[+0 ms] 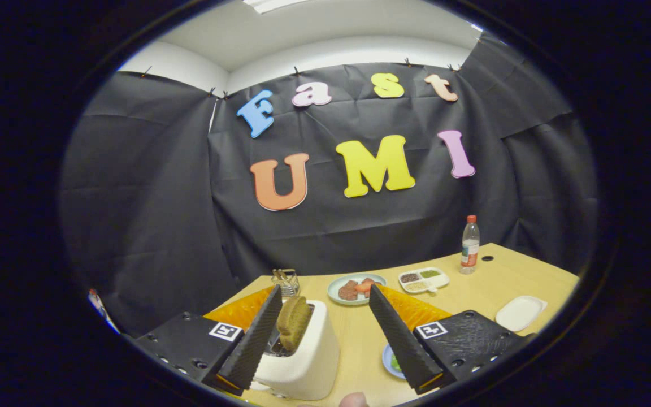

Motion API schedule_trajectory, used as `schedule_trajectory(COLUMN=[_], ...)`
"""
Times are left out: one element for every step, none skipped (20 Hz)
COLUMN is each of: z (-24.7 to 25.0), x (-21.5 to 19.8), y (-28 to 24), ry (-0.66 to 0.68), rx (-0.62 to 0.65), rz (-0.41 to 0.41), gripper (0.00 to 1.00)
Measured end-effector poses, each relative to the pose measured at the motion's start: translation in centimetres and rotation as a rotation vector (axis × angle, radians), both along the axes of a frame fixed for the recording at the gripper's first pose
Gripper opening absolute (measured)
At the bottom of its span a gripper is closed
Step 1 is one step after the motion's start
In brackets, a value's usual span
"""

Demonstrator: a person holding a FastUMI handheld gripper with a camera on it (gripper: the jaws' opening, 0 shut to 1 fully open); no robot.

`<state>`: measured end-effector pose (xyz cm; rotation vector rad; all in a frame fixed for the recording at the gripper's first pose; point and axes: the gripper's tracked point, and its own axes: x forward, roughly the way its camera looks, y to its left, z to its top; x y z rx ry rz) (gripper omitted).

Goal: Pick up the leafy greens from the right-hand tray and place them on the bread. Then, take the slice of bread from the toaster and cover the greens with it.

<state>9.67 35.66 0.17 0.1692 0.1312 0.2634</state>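
My gripper (325, 333) hangs above the wooden table (495, 282), open, with nothing between its two black ribbed fingers (402, 342). A white toaster (306, 356) stands just ahead, close to the left finger, with a brown slice of bread (293, 322) sticking up from its slot. By the right finger's tip, a small blue plate (389, 362) shows a bit of green, likely the leafy greens (395, 362), mostly hidden by the finger.
Beyond the fingers lie a pale green plate with reddish meat pieces (355, 288), a white divided dish of condiments (422, 279) and a water bottle (470, 244). A white rectangular tray (520, 312) sits right. A small wire rack (286, 281) stands behind the toaster. A fingertip (354, 400) shows below.
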Motion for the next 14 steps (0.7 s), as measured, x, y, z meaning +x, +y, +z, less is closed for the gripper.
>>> schedule_trajectory(z=[-0.5,-1.0,-1.4,-1.7,-2.0,-2.5,-2.9,-3.6,-4.2,-4.7,-5.1,-5.2,-5.1,-5.1], x=[0.3,0.5,0.7,1.0,1.1,1.3,1.6,1.8,2.2,2.4,2.6,3.1,3.4,3.6], y=[0.8,1.5,2.1,2.8,3.3,3.5,3.9,4.2,4.4,4.5,4.7,5.1,5.4,5.6], ry=[0.012,0.025,0.034,0.04,0.046,0.052,0.062,0.076,0.089,0.109,0.123,0.131,0.129,0.127], rx=[0.002,-0.002,-0.005,-0.012,-0.023,-0.032,-0.038,-0.044,-0.05,-0.053,-0.051,-0.056,-0.066,-0.079], rz=[-0.003,-0.006,-0.005,0.001,0.004,0.005,0.011,0.015,0.017,0.016,0.02,0.025,0.023,0.02], gripper=[0.96,0.96,0.96,0.96,0.96,0.96,0.96,0.96,0.96,0.95,0.94,0.89,0.85,0.8])
